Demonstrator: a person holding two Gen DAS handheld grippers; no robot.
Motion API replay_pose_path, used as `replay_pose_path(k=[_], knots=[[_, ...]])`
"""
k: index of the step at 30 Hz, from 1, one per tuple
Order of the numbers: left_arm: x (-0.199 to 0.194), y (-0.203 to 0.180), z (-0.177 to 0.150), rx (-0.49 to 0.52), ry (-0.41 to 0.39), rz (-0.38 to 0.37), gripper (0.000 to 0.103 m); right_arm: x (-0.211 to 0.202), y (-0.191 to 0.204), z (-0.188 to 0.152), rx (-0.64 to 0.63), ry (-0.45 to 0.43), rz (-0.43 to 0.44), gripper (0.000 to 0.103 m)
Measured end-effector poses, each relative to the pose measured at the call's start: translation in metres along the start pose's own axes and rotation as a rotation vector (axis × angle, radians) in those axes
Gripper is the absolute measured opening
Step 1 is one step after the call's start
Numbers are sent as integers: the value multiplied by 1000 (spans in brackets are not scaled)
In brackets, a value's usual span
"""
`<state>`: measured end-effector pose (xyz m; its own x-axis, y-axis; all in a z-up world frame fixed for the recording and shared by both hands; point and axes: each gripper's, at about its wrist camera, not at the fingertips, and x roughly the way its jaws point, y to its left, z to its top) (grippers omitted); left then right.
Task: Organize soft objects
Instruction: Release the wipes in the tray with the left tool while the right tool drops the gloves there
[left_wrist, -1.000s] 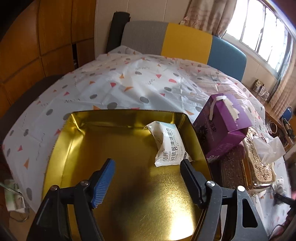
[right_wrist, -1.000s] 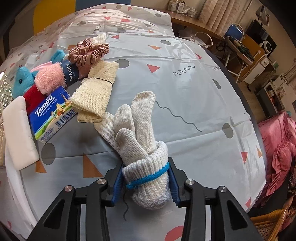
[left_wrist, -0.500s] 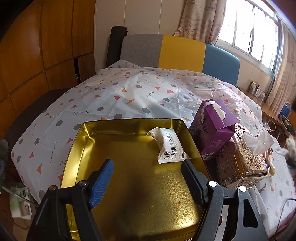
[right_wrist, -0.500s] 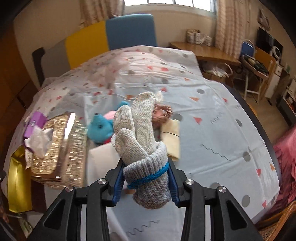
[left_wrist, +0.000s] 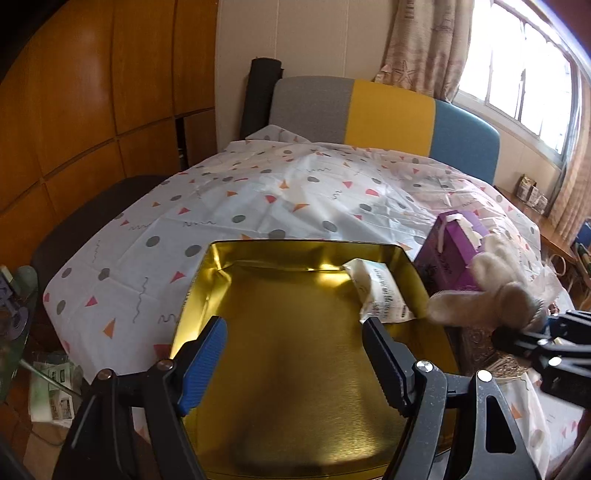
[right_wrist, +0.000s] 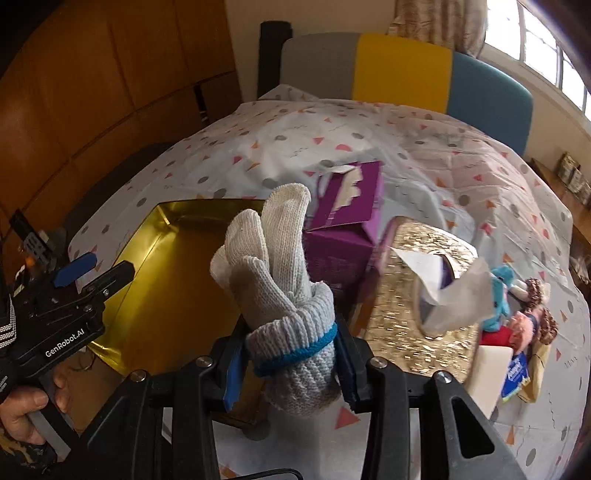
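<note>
White tablecloth (left_wrist: 236, 206) with grey dots and coloured triangles over the table, wooden panels behind, a grey, yellow and blue chair back (left_wrist: 384, 110) at the far side. On the cloth, a shallow gold metal tray (left_wrist: 295, 354) with a white plastic-wrapped pack (left_wrist: 380, 291) in its far right corner; just beside its right wall, a purple cardboard tissue box (right_wrist: 347, 221) and a gold embossed tissue box (right_wrist: 413, 295).

Step in hand, as judged: carrying of one soft thing to the tray. Rolled pair of cream knitted work gloves with a blue elastic band (right_wrist: 284, 295) clamped at the cuff in the right gripper (right_wrist: 290, 365), jaws partly closed and pressing on both sides, glove fingers pointing up and forward. Held in the air near the right edge of the tray, not yet above its floor. Looks thick, springy, a little fuzzy; likely to keep its bundle shape thanks to the band.

Left gripper (left_wrist: 295, 365) above the near part of the tray, jaws wide apart, nothing between them.

Next move calls for bringing the bundle over the free gold floor, lowering it, then opening the jaws; care needed not to hit the tray wall or the purple box. More soft things waiting at the right: blue plush toy (right_wrist: 498, 295), brown scrunchie (right_wrist: 535, 291), blue tissue packet (right_wrist: 515, 373).
</note>
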<state>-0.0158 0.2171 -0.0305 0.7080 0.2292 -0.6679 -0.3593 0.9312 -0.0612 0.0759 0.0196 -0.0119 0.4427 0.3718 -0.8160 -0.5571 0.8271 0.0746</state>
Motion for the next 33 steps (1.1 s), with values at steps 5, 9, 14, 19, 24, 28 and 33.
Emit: replay_pose_path(k=[5, 9, 14, 19, 24, 28, 33], knots=[[2, 15, -3, -31, 9, 20, 76, 42, 31, 4, -46, 91, 4, 42], [5, 21, -6, -45, 22, 28, 76, 76, 33, 4, -20, 146, -4, 46], [7, 23, -9, -50, 29, 27, 76, 92, 31, 2, 18, 172, 9, 49], [6, 20, -9, -39, 23, 26, 76, 91, 28, 1, 45, 151, 30, 54], [2, 13, -9, -17, 14, 19, 77, 73, 30, -2, 32, 85, 10, 55], [0, 5, -9, 9, 12, 13, 77, 55, 28, -6, 26, 5, -14, 55], [-3, -9, -11, 40, 13, -3, 77, 34, 13, -10, 49, -62, -56, 55]])
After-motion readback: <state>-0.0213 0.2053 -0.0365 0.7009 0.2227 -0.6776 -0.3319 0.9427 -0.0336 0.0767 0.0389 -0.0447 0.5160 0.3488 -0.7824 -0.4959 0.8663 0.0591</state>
